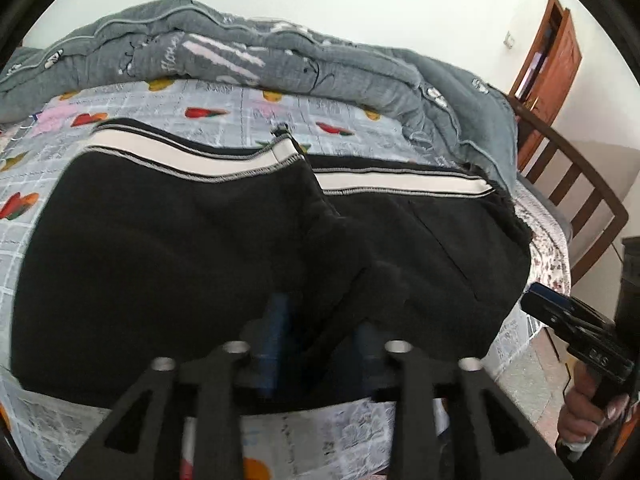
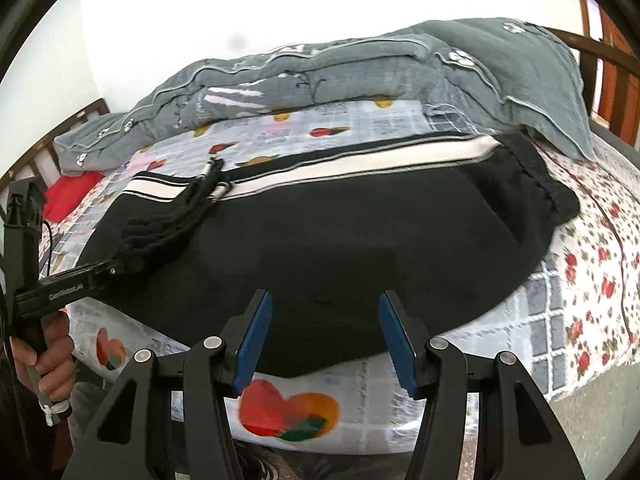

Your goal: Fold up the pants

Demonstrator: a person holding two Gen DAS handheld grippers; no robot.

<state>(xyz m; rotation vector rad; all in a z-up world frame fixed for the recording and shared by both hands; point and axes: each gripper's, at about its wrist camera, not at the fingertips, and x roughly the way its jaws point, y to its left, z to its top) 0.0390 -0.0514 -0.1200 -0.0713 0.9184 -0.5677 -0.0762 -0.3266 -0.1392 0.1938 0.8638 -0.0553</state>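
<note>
Black pants (image 1: pixel 168 240) with a white side stripe (image 1: pixel 192 158) lie across the bed, one part folded over the other. My left gripper (image 1: pixel 320 320) holds a fold of the black cloth between its blue pads (image 1: pixel 276 332), lifted off the lower layer. In the right wrist view the left gripper (image 2: pixel 116 268) grips the pants' left end. My right gripper (image 2: pixel 326 332) is open, blue pads (image 2: pixel 256 340) apart, just above the near edge of the pants (image 2: pixel 340 248), holding nothing. It shows at the right edge of the left wrist view (image 1: pixel 532 296).
A grey quilt (image 1: pixel 280 60) is bunched along the far side of the bed. The sheet (image 2: pixel 576 272) is printed with fruit and flowers. A wooden bed rail (image 1: pixel 576 184) and a door (image 1: pixel 552 64) stand at the right. A red item (image 2: pixel 72 192) lies far left.
</note>
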